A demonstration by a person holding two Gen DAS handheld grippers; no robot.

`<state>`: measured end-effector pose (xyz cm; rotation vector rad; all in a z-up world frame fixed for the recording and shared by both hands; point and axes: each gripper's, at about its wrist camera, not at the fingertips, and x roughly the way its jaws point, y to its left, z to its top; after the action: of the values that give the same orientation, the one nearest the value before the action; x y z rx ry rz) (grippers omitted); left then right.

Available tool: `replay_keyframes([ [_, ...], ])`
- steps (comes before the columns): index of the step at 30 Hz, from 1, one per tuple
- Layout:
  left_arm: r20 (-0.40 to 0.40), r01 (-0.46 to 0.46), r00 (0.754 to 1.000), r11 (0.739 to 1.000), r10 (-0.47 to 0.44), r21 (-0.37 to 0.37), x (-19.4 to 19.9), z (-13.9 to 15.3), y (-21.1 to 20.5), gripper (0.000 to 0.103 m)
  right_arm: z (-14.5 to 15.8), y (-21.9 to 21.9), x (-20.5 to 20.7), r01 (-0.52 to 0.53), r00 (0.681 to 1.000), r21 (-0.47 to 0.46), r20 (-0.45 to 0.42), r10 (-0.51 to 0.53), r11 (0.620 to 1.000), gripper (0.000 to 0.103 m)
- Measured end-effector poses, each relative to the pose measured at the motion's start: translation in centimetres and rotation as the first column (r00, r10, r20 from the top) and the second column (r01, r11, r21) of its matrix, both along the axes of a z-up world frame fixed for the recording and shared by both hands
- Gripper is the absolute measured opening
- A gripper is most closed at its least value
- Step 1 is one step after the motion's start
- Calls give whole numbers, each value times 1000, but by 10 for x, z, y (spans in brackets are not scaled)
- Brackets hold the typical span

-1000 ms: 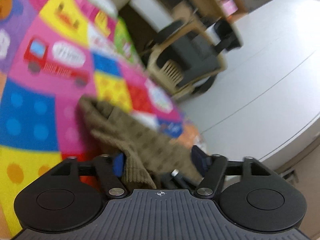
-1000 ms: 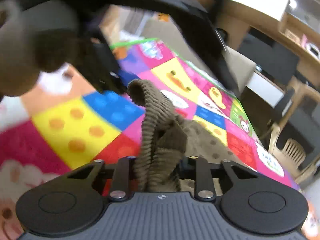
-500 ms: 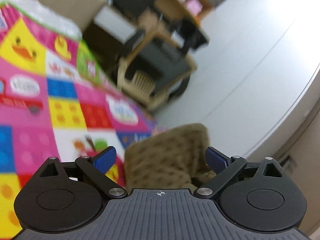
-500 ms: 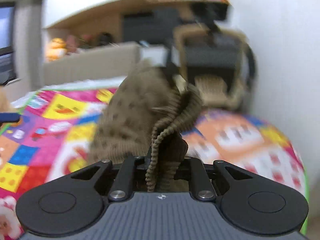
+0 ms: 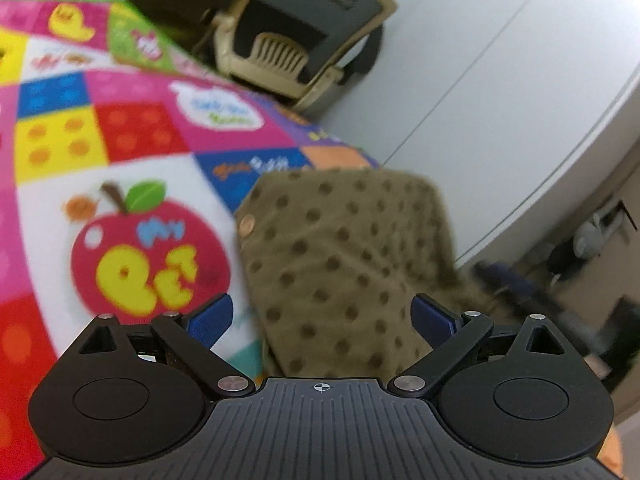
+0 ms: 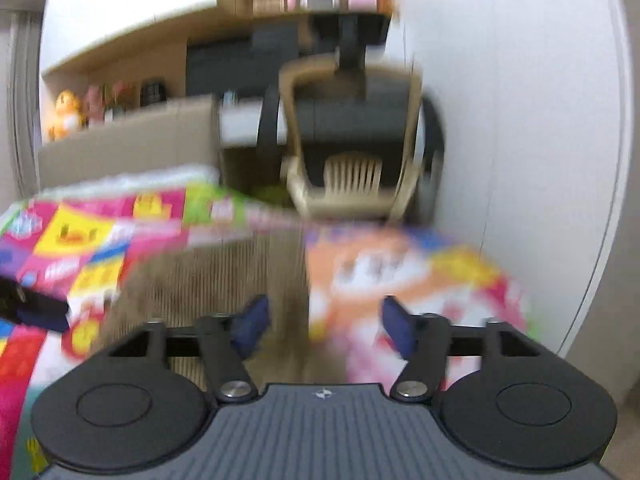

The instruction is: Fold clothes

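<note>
Covering most of both views: a bright patchwork play mat (image 5: 120, 128), with a beige-and-black chair (image 5: 296, 40) beyond its far edge and a pale wall to the right. Lying on that mat near its right-hand edge, beside a printed red apple (image 5: 148, 256): a brown dotted knit garment (image 5: 344, 256), gathered into a compact, roughly rectangular shape with one round button (image 5: 246, 225) showing at its left border. Looks folded over at least once, judging by the neat top edge and the thickness; impossible to say whether further folds are wanted or whether this bundle is already finished, since the near end runs out of sight under the tool. In the blurred right view, the same garment (image 6: 224, 276) shows only as a ribbed brown smear on the mat.

Hovering low over the near end of the knit: left gripper (image 5: 322, 314), blue pads spread wide to either side of the cloth, grasping nothing. Pointing forward over the mat toward the chair, to the right of the fabric: right gripper (image 6: 324, 326), pads likewise parted and released, nothing between them, the smear suggesting quick motion.
</note>
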<state>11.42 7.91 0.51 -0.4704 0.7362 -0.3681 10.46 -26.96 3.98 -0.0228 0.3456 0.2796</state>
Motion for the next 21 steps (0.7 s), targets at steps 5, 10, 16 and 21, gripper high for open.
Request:
replay_keyframes([
  [5,125,65,991,996,-56,-68,15,19,-14,98,7,17,4,-191,981,11,-25,191,982,68],
  [10,118,114,988,988,-101,-108,54,4,-40,99,-59,66,30,-327,910,-2,-269,314,945,68],
  [16,22,86,996,987,-83,-139,91,-32,-34,98,-45,61,40,-352,904,17,-253,344,936,72],
  [21,39,64,998,977,-57,-206,81,-28,-21,98,-13,43,73,-191,972,-22,-143,186,981,75],
])
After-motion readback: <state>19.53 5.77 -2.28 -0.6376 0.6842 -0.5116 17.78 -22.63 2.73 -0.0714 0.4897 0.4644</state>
